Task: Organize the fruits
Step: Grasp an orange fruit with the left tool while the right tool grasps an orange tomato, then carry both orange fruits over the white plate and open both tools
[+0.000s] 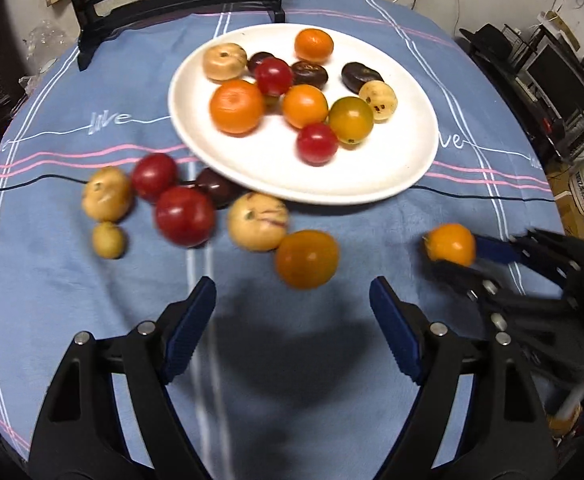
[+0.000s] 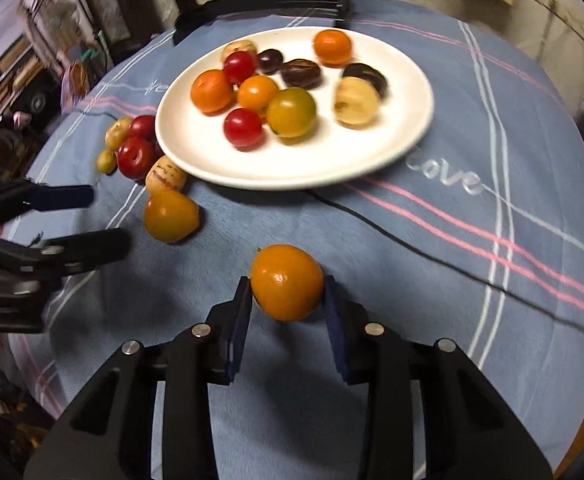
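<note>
A white plate (image 1: 392, 168) on the blue tablecloth holds several fruits: orange, red, dark and pale ones. The plate also shows in the right wrist view (image 2: 220, 160). Loose fruits lie on the cloth left of and in front of the plate, among them a red fruit (image 1: 185, 216), a pale fruit (image 1: 258, 222) and an orange fruit (image 1: 307, 259). My left gripper (image 1: 292, 300) is open and empty just short of that orange fruit. My right gripper (image 2: 287, 294) is shut on an orange fruit (image 2: 287, 282) above the cloth; it also shows at the right of the left wrist view (image 1: 451, 245).
A black chair (image 1: 172, 4) stands behind the round table. Shelves with clutter (image 1: 552, 80) stand to the right. The table edge curves close on both sides. The left gripper (image 2: 88, 216) appears at the left of the right wrist view, beside a loose orange fruit (image 2: 171, 216).
</note>
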Available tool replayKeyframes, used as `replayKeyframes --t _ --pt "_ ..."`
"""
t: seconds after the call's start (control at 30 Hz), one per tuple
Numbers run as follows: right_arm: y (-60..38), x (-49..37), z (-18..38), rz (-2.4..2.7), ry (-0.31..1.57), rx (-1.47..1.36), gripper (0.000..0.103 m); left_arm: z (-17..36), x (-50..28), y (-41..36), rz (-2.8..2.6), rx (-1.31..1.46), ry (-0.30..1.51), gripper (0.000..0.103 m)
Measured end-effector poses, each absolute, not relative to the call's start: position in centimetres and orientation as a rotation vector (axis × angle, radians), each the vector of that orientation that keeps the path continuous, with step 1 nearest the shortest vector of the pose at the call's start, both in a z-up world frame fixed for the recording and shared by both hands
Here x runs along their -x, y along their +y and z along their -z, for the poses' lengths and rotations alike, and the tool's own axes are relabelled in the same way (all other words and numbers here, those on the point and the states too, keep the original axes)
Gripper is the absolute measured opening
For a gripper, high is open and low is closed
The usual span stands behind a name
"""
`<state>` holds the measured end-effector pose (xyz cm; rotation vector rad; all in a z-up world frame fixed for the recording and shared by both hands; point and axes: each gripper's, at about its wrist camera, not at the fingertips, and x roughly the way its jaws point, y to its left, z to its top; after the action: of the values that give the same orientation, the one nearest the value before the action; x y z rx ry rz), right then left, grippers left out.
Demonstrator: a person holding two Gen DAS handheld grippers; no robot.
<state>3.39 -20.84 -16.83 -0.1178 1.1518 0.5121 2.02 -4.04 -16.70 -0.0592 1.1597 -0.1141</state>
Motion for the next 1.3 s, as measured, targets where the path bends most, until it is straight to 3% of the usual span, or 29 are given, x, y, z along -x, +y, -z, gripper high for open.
replayKeyframes --t 0.17,0.2,0.27,0.33,0.67,1.3 --pt "-22.0 -2.7 16.6 -0.508 1.160 0.105 0.036 18.9 -4.1 -5.4 0.043 0.052 1.187 0.065" --pt "-22.1 -2.6 16.5 -0.511 1.161 0.104 0.036 19.4 -4.4 -5.5 0.034 0.053 1.198 0.055" --pt "-22.0 -2.4 16.4 -0.516 1.160 0.108 0.036 19.9 -4.6 -5.6 0.024 0.072 1.205 0.052" --pt "-22.1 -2.2 16.4 -0.521 1.158 0.112 0.036 19.7 -4.3 -5.6 0.040 0.083 1.199 0.039" --pt "-21.3 -0.4 16.2 -0.558 1.150 0.065 0.036 16.8 0.0 -3.5 0.078 0.075 1.124 0.039" --pt "-17.1 5.2 15.3 -0.559 1.137 -0.045 0.036 12.1 6.8 7.3 -0.014 0.063 1.011 0.039"
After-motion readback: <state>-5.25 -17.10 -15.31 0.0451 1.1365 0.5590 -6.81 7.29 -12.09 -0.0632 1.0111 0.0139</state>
